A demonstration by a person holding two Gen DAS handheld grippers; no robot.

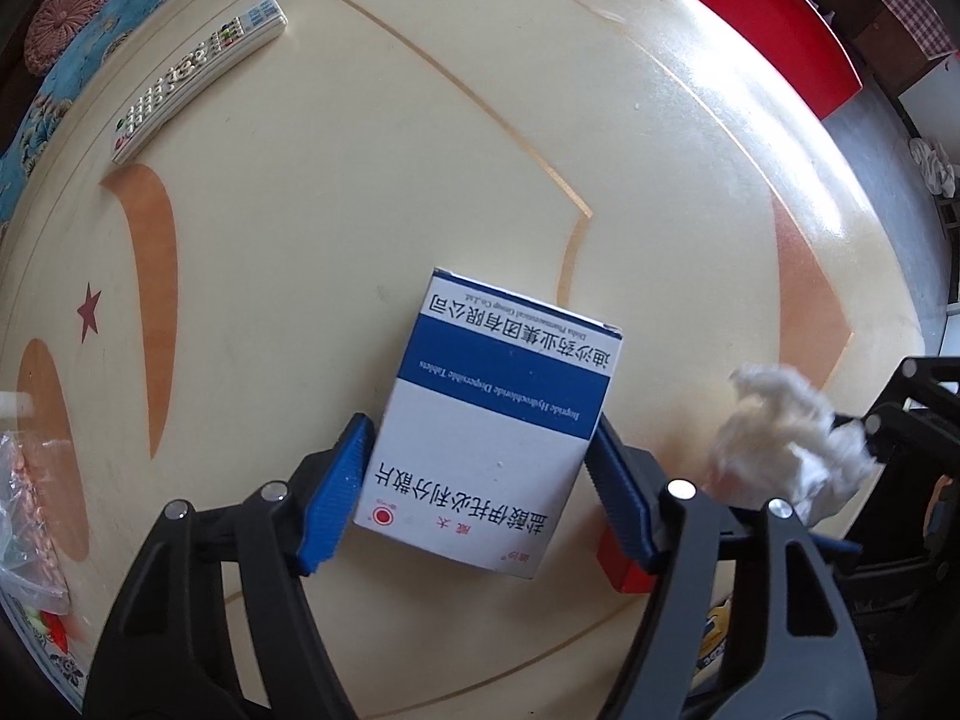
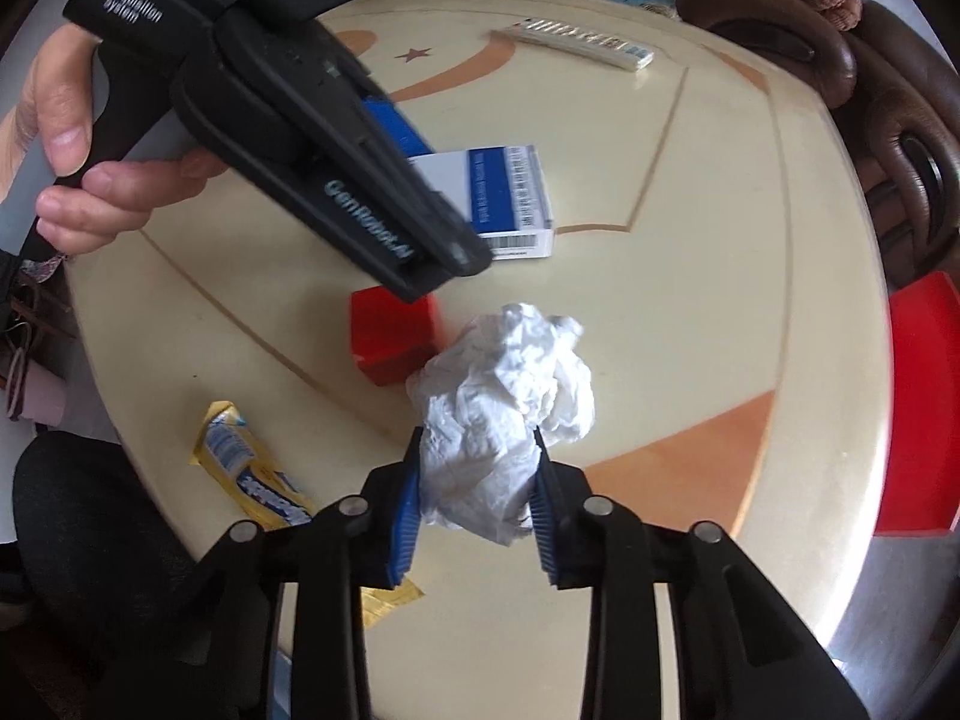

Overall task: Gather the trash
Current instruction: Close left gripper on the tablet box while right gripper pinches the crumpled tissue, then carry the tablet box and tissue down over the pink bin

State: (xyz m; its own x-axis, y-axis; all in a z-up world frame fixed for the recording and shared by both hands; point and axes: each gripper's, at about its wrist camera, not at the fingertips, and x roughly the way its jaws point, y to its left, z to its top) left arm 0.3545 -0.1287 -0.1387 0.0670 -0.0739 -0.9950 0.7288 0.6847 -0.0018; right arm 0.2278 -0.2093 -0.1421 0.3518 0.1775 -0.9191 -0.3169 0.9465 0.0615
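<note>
right wrist view shows my right claw (image 2: 474,474) pinched on the crumpled tissue (image 2: 510,396) beside the medicine box (image 1: 486,420), which my half-open left claw (image 1: 474,480) brackets, so next i lift both.

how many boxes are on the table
2: a blue-and-white medicine box between the left gripper's pads, and a small red box beside it, near the crumpled tissue.

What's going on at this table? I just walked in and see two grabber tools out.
A person is collecting trash with a handheld gripper in each hand. The left gripper straddles a blue-and-white medicine box on the table; the right gripper is pinching a crumpled white tissue. A red box and yellow wrapper lie nearby.
</note>
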